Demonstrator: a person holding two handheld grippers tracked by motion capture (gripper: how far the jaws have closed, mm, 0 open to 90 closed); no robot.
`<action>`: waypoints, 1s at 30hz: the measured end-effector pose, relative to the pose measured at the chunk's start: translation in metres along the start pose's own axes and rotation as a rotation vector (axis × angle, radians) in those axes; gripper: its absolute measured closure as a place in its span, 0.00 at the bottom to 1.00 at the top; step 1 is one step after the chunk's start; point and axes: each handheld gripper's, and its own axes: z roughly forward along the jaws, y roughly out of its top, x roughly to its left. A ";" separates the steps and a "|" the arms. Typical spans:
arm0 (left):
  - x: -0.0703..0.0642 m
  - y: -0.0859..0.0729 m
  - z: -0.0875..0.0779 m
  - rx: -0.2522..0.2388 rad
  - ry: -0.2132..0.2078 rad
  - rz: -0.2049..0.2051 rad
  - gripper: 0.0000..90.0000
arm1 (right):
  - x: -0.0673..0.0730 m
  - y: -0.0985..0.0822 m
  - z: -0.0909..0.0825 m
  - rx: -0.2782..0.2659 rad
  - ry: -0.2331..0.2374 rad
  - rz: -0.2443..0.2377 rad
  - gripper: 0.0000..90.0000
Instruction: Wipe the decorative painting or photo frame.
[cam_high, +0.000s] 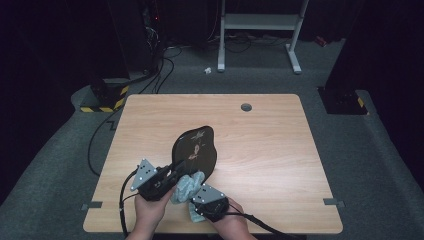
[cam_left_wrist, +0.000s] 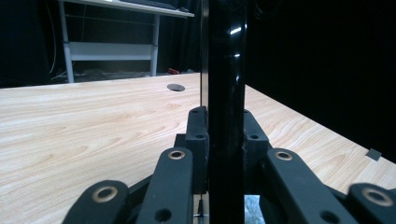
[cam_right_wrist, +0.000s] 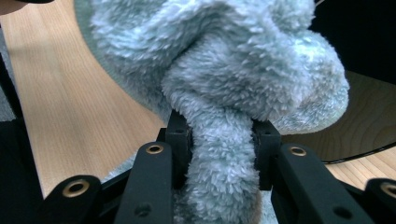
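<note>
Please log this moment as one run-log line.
left gripper: shut on glossy black oval plate, held tilted | right gripper: shut on fluffy pale-blue cloth beside plate | wooden table

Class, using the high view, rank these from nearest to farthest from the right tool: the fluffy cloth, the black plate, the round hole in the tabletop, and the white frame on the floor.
1. Fluffy cloth: clamped in the right tool itself.
2. Black plate: just beyond the cloth, held on edge by the left tool.
3. Round hole: near the table's far edge.
4. White frame: on the floor behind the table.
</note>
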 end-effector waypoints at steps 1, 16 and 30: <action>0.000 0.000 0.000 0.000 0.000 -0.001 0.87 | -0.002 0.000 0.001 0.001 -0.004 0.005 0.75; 0.002 0.002 -0.001 0.018 -0.006 -0.008 0.86 | -0.085 -0.005 0.013 0.046 -0.140 0.163 0.75; 0.006 0.006 -0.007 -0.009 -0.047 -0.013 0.81 | -0.089 -0.007 0.014 0.050 -0.151 0.177 0.75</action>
